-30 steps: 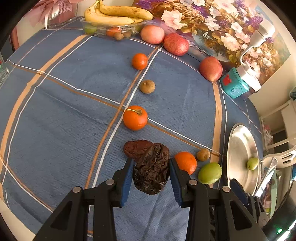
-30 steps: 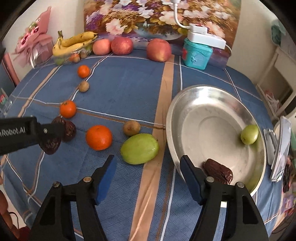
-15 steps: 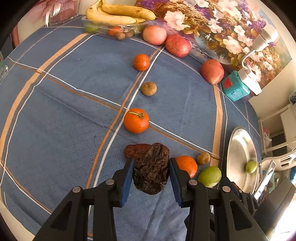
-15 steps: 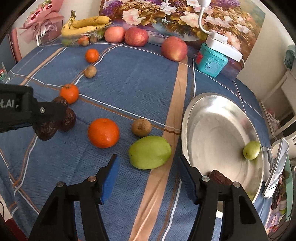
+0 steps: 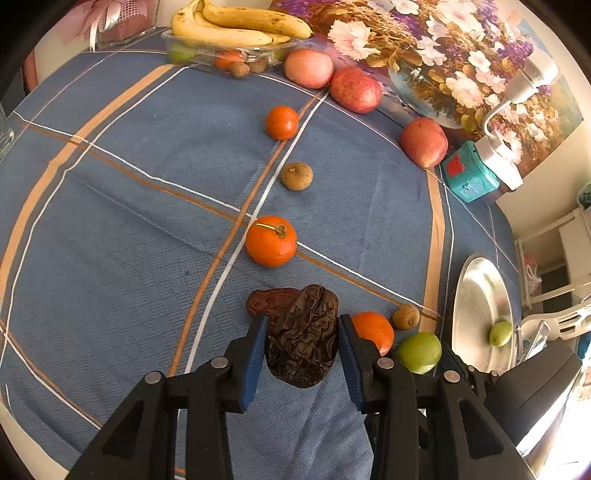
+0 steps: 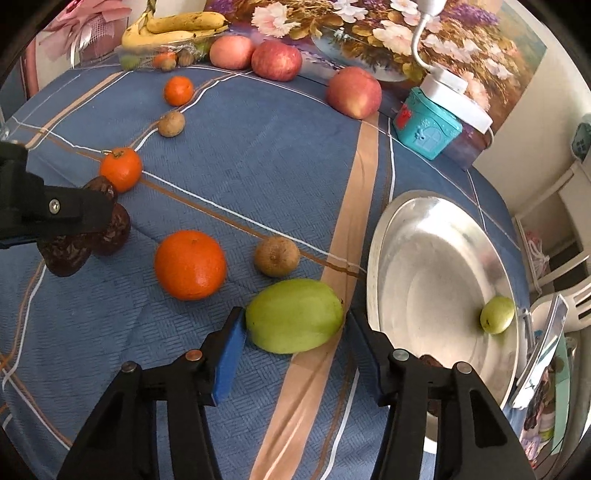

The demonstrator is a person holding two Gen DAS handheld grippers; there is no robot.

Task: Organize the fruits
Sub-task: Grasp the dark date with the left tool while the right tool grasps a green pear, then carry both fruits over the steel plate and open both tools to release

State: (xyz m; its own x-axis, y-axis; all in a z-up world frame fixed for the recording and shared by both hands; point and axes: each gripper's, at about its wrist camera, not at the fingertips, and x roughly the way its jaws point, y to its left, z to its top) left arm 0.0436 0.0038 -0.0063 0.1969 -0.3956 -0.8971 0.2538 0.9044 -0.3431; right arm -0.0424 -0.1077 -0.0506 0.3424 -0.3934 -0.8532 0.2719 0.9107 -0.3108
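Note:
My left gripper (image 5: 301,341) is shut on a dark wrinkled dried fruit (image 5: 303,336) and holds it above the blue cloth; a second dried fruit (image 5: 269,301) lies just beyond it. My right gripper (image 6: 295,332) is open, its jaws either side of a green mango (image 6: 293,320) that lies on the cloth. A silver plate (image 6: 402,236) to the right holds a small green fruit (image 6: 496,314) and a dried fruit (image 6: 430,360) partly hidden behind my right finger. The left gripper also shows in the right wrist view (image 6: 70,236).
On the cloth lie oranges (image 6: 190,264) (image 6: 121,169) (image 6: 178,90), brown kiwis (image 6: 277,256) (image 6: 171,124) and three apples (image 6: 354,92). A tray of bananas (image 6: 173,31) stands at the back. A teal box (image 6: 426,127) stands beside the painting.
My right gripper has moved left and forward from the plate, so its jaws now flank the green mango. My left gripper has kept the dried fruit and risen slightly.

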